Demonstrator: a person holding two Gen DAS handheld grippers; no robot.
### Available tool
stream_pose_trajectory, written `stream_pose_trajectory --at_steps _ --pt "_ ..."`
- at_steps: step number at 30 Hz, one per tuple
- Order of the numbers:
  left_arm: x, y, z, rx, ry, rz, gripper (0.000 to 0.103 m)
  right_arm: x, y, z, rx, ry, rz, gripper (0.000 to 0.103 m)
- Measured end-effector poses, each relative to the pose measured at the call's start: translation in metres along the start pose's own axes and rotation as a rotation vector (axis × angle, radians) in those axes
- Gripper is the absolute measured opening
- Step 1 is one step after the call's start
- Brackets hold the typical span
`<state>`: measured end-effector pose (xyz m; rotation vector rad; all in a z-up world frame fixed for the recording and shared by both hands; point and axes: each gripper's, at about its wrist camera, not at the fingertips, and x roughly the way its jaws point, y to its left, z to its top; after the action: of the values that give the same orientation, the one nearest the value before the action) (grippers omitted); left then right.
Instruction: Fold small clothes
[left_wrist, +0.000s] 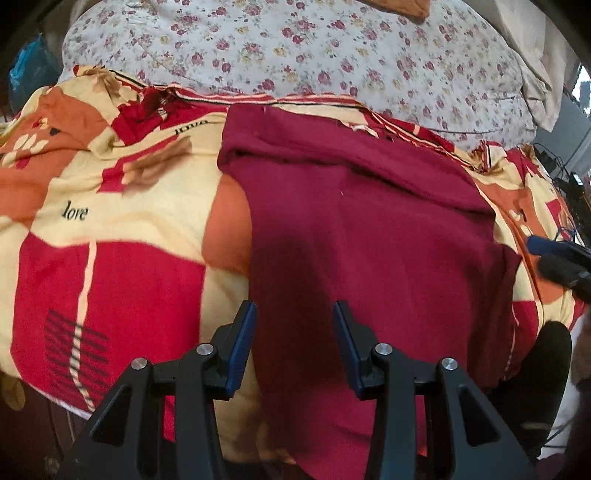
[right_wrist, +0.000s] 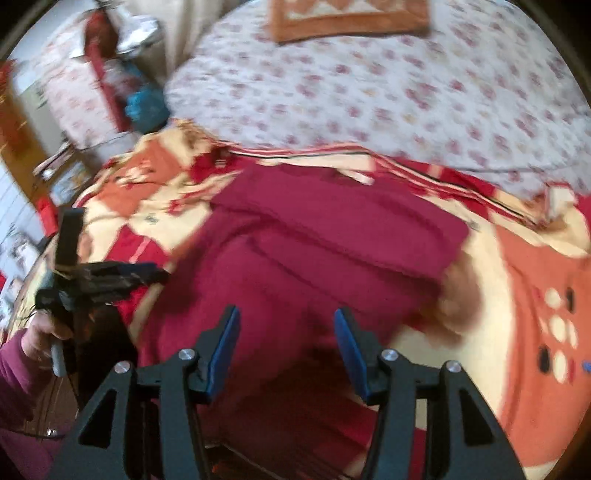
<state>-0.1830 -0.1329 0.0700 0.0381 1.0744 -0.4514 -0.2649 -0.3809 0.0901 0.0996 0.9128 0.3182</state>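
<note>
A dark maroon garment (left_wrist: 369, 236) lies spread on a red, cream and orange patterned blanket (left_wrist: 110, 229), with a folded band across its far end. My left gripper (left_wrist: 294, 314) is open and empty, above the garment's near left part. In the right wrist view the garment (right_wrist: 314, 251) lies ahead, blurred. My right gripper (right_wrist: 286, 321) is open and empty above the garment's near edge. The left gripper (right_wrist: 110, 277) shows at the left of that view, held in a hand. The right gripper's tip (left_wrist: 554, 258) shows at the right edge of the left view.
A white floral bedsheet (left_wrist: 314, 48) covers the bed beyond the blanket. An orange patterned cloth (right_wrist: 351, 14) lies at the far side. Cables and dark items (left_wrist: 565, 177) sit off the bed's right. Furniture and a blue bag (right_wrist: 144, 103) stand at the left.
</note>
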Motion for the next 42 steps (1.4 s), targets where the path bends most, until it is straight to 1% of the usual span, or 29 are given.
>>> stream_pose_trajectory --at_steps 1,2,4,5,6,7,8,9,12,13,14,15,16,18,19,22,25,30,34,37,39,40,41,42 --pt "-0.001 0.000 -0.004 -0.008 0.005 -0.004 0.021 0.010 0.006 -0.001 -0.024 0.022 -0.009 0.056" --pt "-0.001 0.001 -0.007 -0.018 0.013 -0.010 0.021 0.021 0.012 -0.004 -0.052 0.050 -0.037 0.056" --pt "-0.003 0.003 -0.015 -0.031 0.025 -0.025 0.021 0.044 0.013 -0.014 -0.105 0.118 -0.128 0.054" --pt "-0.005 0.004 -0.019 -0.033 0.030 -0.026 0.021 0.048 0.009 -0.020 -0.109 0.142 -0.157 0.051" --pt "-0.006 0.005 -0.024 -0.035 0.035 -0.025 0.021 0.048 0.001 -0.027 -0.094 0.170 -0.182 0.043" --pt "-0.007 0.005 -0.027 -0.037 0.039 -0.024 0.021 0.040 -0.009 -0.035 -0.063 0.189 -0.191 0.040" --pt "-0.008 0.005 -0.032 -0.039 0.044 -0.027 0.021 0.030 -0.016 -0.042 -0.043 0.190 -0.191 0.040" --pt "-0.009 0.006 -0.036 -0.043 0.051 -0.032 0.021 0.016 -0.025 -0.051 -0.027 0.193 -0.213 0.041" --pt "-0.007 0.004 -0.050 -0.067 0.086 -0.047 0.021 -0.017 -0.052 -0.075 0.018 0.220 -0.323 0.043" --pt "-0.007 0.003 -0.053 -0.071 0.092 -0.049 0.021 -0.025 -0.058 -0.080 0.046 0.219 -0.320 0.043" --pt "-0.006 0.002 -0.058 -0.076 0.098 -0.047 0.021 -0.032 -0.065 -0.084 0.082 0.214 -0.298 0.044" --pt "-0.006 0.000 -0.063 -0.082 0.106 -0.042 0.021 -0.042 -0.073 -0.090 0.132 0.202 -0.251 0.047" --pt "-0.006 -0.001 -0.066 -0.086 0.113 -0.041 0.021 -0.049 -0.077 -0.095 0.168 0.188 -0.211 0.054" --pt "-0.006 -0.002 -0.073 -0.101 0.126 -0.047 0.021 -0.055 -0.080 -0.103 0.220 0.172 -0.135 0.059" --pt "-0.006 -0.002 -0.075 -0.110 0.131 -0.048 0.021 -0.054 -0.081 -0.108 0.231 0.171 -0.118 0.059" --pt "-0.001 0.001 -0.083 -0.150 0.153 -0.054 0.021 -0.041 -0.081 -0.117 0.244 0.174 -0.109 0.060" --pt "0.003 0.005 -0.092 -0.205 0.184 -0.076 0.021 -0.020 -0.083 -0.121 0.278 0.184 -0.068 0.060" --pt "0.005 0.010 -0.095 -0.246 0.185 -0.104 0.021 0.002 -0.083 -0.127 0.278 0.209 -0.036 0.060" --pt "0.012 0.008 -0.100 -0.284 0.199 -0.166 0.021 0.004 -0.081 -0.129 0.287 0.191 -0.001 0.060" --pt "0.021 0.004 -0.103 -0.279 0.225 -0.169 0.021 0.009 -0.081 -0.130 0.301 0.176 0.019 0.060" --pt "0.023 0.003 -0.103 -0.291 0.228 -0.176 0.021 0.010 -0.084 -0.130 0.317 0.156 0.033 0.060" --pt "0.023 0.003 -0.103 -0.295 0.227 -0.181 0.020 0.011 -0.084 -0.129 0.324 0.145 0.041 0.060" --pt "0.022 0.004 -0.103 -0.296 0.223 -0.194 0.011 0.012 -0.084 -0.128 0.326 0.140 0.044 0.060" --pt "0.019 0.005 -0.103 -0.300 0.215 -0.217 0.000 0.012 -0.083 -0.128 0.316 0.138 0.040 0.053"
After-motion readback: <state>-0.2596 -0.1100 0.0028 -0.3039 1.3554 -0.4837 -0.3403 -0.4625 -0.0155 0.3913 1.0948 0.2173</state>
